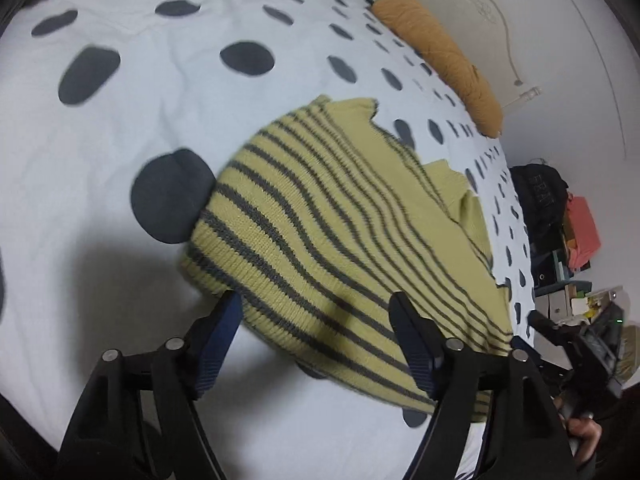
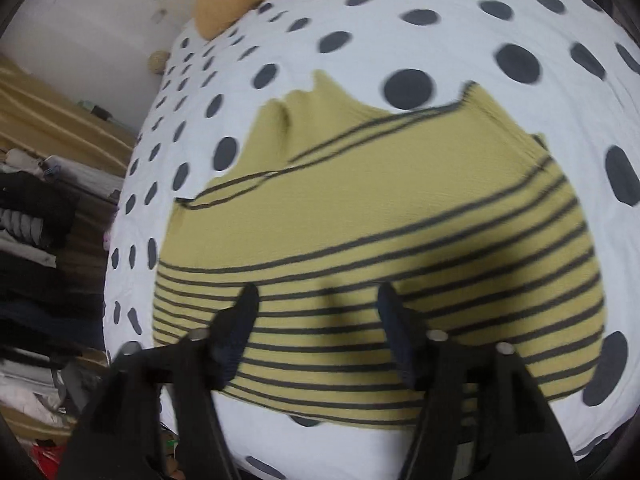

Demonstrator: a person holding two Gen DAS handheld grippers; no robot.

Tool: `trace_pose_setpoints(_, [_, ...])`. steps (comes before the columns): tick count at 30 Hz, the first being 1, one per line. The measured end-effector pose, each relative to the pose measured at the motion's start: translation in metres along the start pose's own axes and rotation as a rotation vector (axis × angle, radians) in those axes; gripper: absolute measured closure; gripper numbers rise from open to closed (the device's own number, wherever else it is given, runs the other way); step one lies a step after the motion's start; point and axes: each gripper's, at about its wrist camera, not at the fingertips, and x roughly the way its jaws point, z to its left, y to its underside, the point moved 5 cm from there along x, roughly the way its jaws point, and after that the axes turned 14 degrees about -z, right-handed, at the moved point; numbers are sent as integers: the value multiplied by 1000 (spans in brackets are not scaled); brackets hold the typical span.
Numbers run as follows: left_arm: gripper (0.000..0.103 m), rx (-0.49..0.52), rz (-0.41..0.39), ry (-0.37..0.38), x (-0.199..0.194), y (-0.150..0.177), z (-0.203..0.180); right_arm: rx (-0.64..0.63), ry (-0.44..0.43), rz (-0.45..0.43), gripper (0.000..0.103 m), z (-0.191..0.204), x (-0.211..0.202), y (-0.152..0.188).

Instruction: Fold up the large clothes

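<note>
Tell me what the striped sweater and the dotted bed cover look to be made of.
Striped sweater: knitted yarn, likely wool or acrylic; ribbed loops and a fuzzy matte surface show. Dotted bed cover: thin woven fabric, probably cotton; smooth, matte, with fine creases.

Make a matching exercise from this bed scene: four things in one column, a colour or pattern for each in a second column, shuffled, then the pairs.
Things
1. sweater
2. bedspread
3. pillow
4. box

Colour or pattern
A. plain mustard orange
B. white with dark dots
C. coral red
D. yellow-green with dark stripes

Pairs: 1-D, 2-B, 3-A, 4-C
</note>
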Motion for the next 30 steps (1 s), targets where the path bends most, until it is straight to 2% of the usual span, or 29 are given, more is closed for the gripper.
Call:
trace_pose_setpoints(2, [22,-87,26,16,18,4,9,-25,-1,34,39,17,13,4])
trace_pose_setpoints(4, [16,-156,3,54,24,4,15,-35,2,100,40,33,31,8])
trace_pose_setpoints(8, [15,-262,-32,150,23,0,20,-154,45,194,40,82,60,3])
trace_pose_setpoints(11, [15,-322,-21,210,17,1,27,-212,43,208,39,112,71,-4])
trace_pose_setpoints(13, [15,-342,10,197,9,11,38,-229,38,198,39,127,71,-8])
trace_pose_setpoints(15, [16,-405,17,216,3,24,51,-237,32,207,39,135,71,-7])
trace_pose_setpoints(16, [16,-422,10,232,3,29,54,-242,29,213,39,137,73,-6])
trace_pose_setpoints(20, [17,-370,-2,216,16,19,44,-234,43,248,39,143,83,7])
trace_pose_setpoints(22, [30,-379,-7,232,28,4,38,-213,45,260,39,141,84,12])
trace_pose_setpoints(23, [33,-393,-2,221,36,-4,38,-205,43,267,39,139,82,15])
trace_pose_setpoints(24, [42,-422,-3,223,43,-12,39,-197,43,271,39,135,79,18])
trace_pose_setpoints(25, [71,-437,-3,227,47,-16,39,-190,43,270,39,131,76,19])
trace_pose_setpoints(26, [79,-430,16,218,53,-20,41,-181,44,267,39,126,73,20])
trace_pose_setpoints(28, [82,-397,11,215,52,-22,38,-160,40,267,39,115,66,20])
trace_pose_setpoints(30, [85,-310,-17,199,43,-23,29,-143,40,262,39,104,60,17])
